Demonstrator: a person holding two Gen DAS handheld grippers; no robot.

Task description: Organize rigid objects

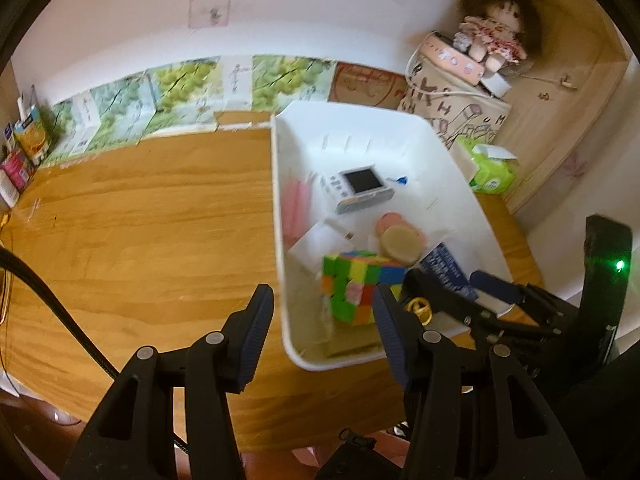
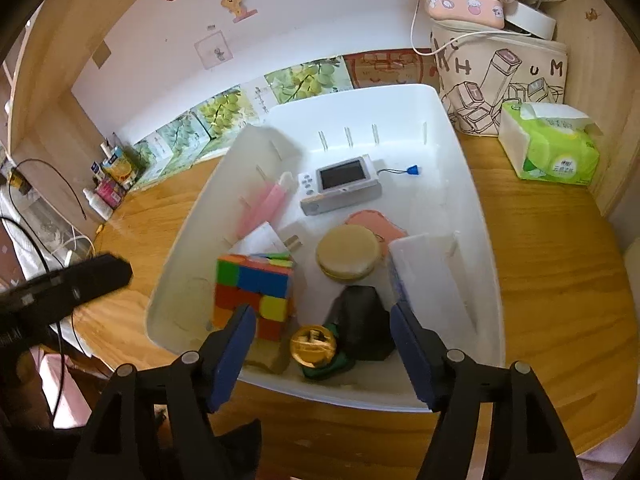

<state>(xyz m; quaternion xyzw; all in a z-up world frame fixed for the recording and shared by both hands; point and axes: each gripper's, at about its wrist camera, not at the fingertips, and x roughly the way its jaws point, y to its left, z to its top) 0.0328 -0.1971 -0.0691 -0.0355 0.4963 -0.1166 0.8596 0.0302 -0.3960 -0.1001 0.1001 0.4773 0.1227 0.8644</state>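
Observation:
A white bin (image 2: 480, 216) stands on the wooden desk and shows in the left wrist view too (image 1: 276, 200). Inside lie a colourful puzzle cube (image 2: 252, 292), a small white camera (image 2: 340, 190), a round tan disc (image 2: 348, 254), a pink item (image 2: 268, 204), a gold coin-like piece (image 2: 313, 345) and a black object (image 2: 362, 326). My right gripper (image 2: 322, 344) is open and empty over the bin's near rim. My left gripper (image 1: 320, 320) is open and empty, straddling the bin's left corner.
A green tissue pack (image 2: 556, 148) and a printed canvas bag (image 2: 504, 84) stand behind the bin at right, with a doll (image 1: 496, 32) on top. Small boxes and bottles (image 2: 112, 184) line the far left. Bare desk (image 1: 140, 240) lies left of the bin.

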